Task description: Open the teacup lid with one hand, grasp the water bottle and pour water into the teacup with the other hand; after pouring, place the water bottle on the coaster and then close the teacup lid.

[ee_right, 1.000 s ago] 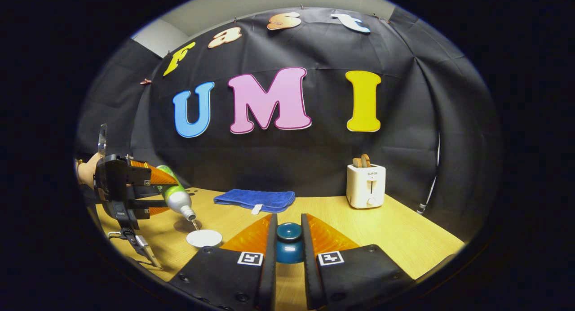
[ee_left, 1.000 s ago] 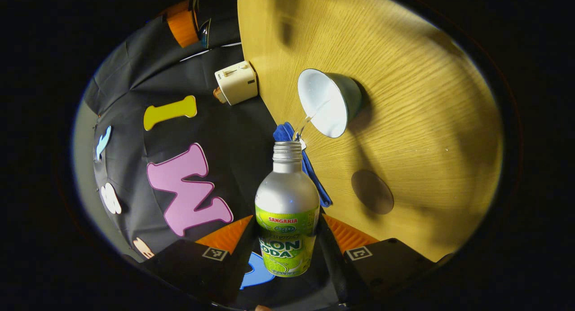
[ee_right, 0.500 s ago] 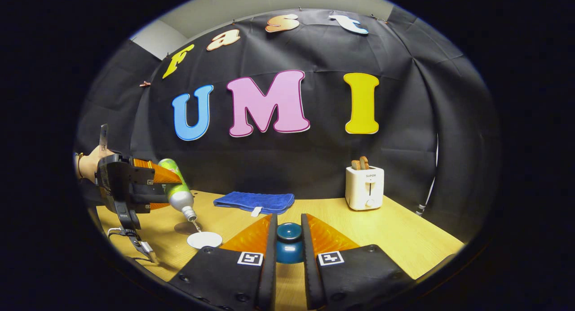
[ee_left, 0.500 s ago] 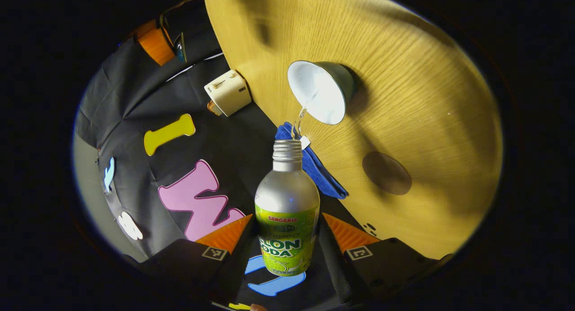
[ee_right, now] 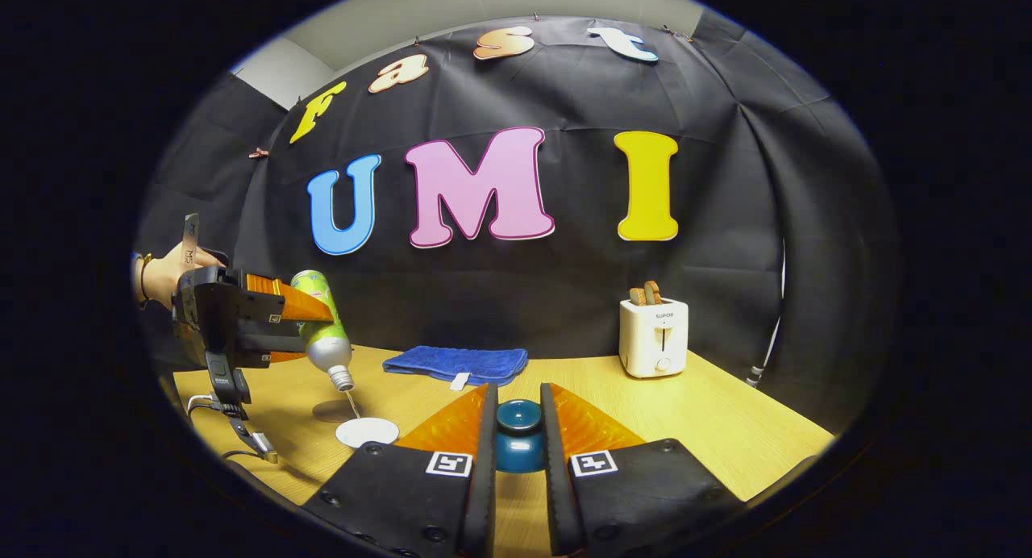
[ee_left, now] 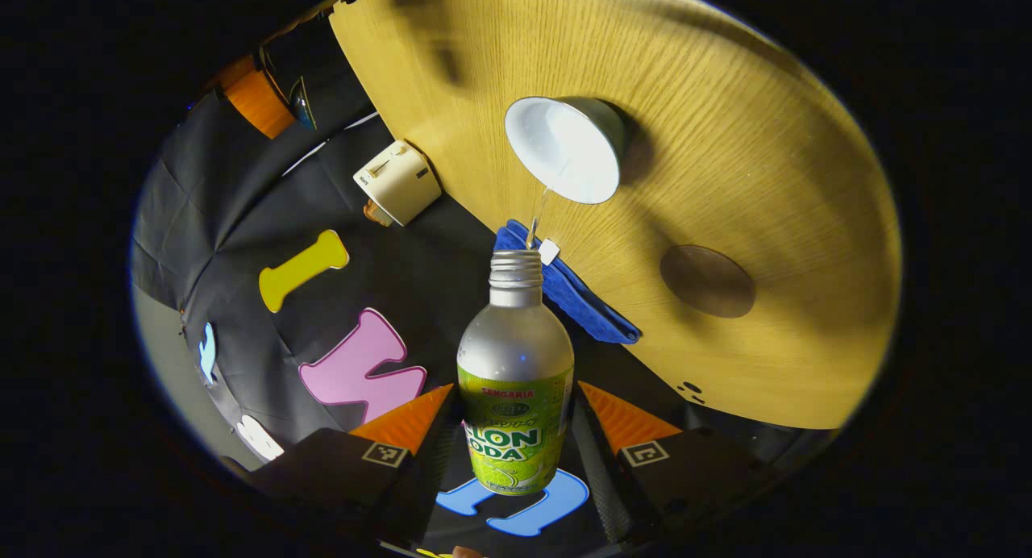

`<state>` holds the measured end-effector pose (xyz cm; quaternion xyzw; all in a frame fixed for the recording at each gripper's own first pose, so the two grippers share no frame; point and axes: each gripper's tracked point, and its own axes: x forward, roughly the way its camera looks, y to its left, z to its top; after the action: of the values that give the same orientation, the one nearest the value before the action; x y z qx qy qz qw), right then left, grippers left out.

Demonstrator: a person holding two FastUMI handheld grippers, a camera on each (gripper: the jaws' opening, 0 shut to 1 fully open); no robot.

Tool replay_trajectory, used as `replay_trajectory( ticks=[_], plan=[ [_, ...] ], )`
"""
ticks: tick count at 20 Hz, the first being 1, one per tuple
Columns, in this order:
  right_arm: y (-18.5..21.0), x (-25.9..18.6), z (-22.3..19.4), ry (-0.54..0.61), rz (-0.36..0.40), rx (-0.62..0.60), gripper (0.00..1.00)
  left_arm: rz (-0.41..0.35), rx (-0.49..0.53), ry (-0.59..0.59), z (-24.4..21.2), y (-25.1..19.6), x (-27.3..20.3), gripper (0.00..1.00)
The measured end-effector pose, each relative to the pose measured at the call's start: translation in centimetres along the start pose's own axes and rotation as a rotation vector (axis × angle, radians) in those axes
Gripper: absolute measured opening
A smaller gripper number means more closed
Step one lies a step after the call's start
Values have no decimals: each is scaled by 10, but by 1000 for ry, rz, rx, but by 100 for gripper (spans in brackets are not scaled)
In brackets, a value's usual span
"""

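My left gripper [ee_left: 516, 437] is shut on a silver water bottle [ee_left: 516, 381] with a green label, tipped mouth-down over the open teacup [ee_left: 564, 148], white inside. A thin stream of water runs from the bottle's mouth into the cup. In the right gripper view the same bottle [ee_right: 321, 332] hangs tilted above the teacup [ee_right: 367, 430], held by the left gripper [ee_right: 302, 328] and a person's hand [ee_right: 165, 272]. My right gripper [ee_right: 518, 437] is shut on the dark teal teacup lid [ee_right: 518, 441], held above the table. A round brown coaster [ee_left: 708, 269] lies beside the cup.
A blue folded cloth [ee_right: 455, 362] lies at the back of the wooden table [ee_right: 726, 429]. A white toaster [ee_right: 655, 336] with bread in it stands at the back right. A cable trails from the left gripper near the table's left edge.
The left gripper has lifted and tilted the bottle steeper above the teacup while water keeps pouring. The right gripper holds the lid still.
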<state>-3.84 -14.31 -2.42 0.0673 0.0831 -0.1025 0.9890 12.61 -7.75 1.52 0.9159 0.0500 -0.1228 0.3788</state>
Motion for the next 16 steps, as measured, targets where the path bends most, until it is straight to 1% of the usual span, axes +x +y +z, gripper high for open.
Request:
replay_trajectory(
  ticks=[5,6,7,9,10,11,12,13,14,16],
  plan=[
    [-1,-3,6,-14,-2,-3,30,8,77,-34,16,14,8,81],
    [0,-3,7,-16,-2,-1,25,13,92,-43,19,18,8,81],
    [0,-3,6,-16,0,0,30,14,105,-48,21,21,8,81],
    [-1,-2,4,-11,-1,-1,25,20,125,-48,22,24,8,81],
    [-2,-2,4,-10,-2,0,25,18,127,-48,23,25,7,81],
    [-1,-1,4,-9,0,3,30,14,125,-48,23,24,7,81],
    [-2,-1,3,-7,0,4,30,14,123,-47,23,26,6,81],
    [-2,-1,3,-7,-2,3,25,16,121,-47,23,26,5,81],
    [-3,-1,3,-7,-3,2,29,19,118,-48,22,28,5,81],
    [-3,-1,2,-6,-3,3,29,24,112,-52,23,28,7,81]
  ],
)
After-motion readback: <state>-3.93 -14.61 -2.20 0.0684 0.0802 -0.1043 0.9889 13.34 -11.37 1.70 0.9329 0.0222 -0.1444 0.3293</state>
